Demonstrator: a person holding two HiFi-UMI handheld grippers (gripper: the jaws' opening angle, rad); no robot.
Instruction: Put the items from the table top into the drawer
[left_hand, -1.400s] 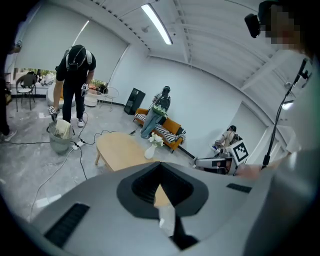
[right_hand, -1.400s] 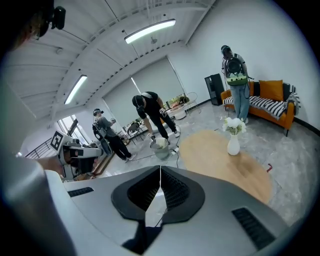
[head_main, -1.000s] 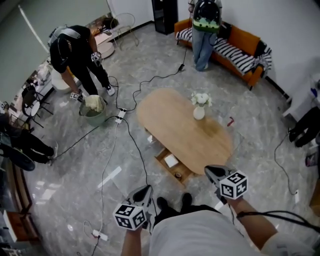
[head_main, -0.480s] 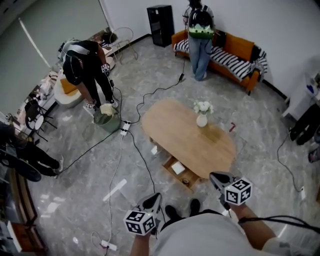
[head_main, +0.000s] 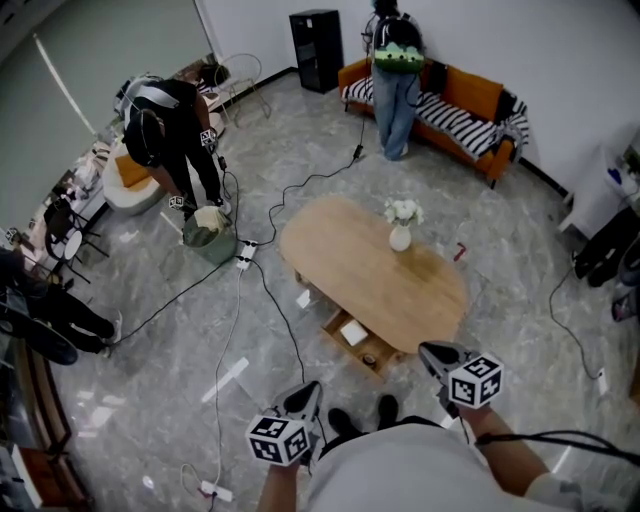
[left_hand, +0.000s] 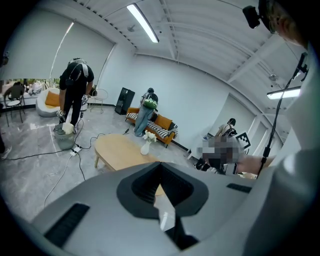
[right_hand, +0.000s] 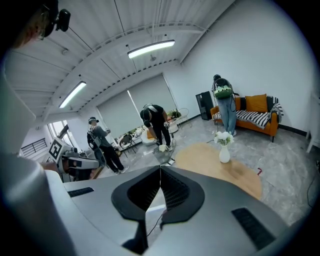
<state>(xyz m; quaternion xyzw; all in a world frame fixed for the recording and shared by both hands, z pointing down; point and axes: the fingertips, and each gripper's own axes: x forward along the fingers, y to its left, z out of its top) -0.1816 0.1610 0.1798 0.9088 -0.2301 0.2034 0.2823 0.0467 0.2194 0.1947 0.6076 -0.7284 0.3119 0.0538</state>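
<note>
Near edge, head view: both hands low ahead of the torso, left gripper (head_main: 303, 395) and right gripper (head_main: 436, 352) angled down toward the oval table (head_main: 350, 260). Vase of flowers (head_main: 400, 232) stands on the table's far half. Drawer (head_main: 347, 349) hangs open beneath the near side. Left gripper view: jaws clenched together, empty. Right gripper view: jaws pressed tip to tip, nothing held.

We see a grey marbled tile floor (head_main: 150, 330) strewn with black cables (head_main: 318, 178); plain white walls (head_main: 570, 60); an orange sofa with striped cushions (head_main: 455, 100); a tall black cabinet (head_main: 316, 50); long ceiling strip lights (left_hand: 145, 22).
</note>
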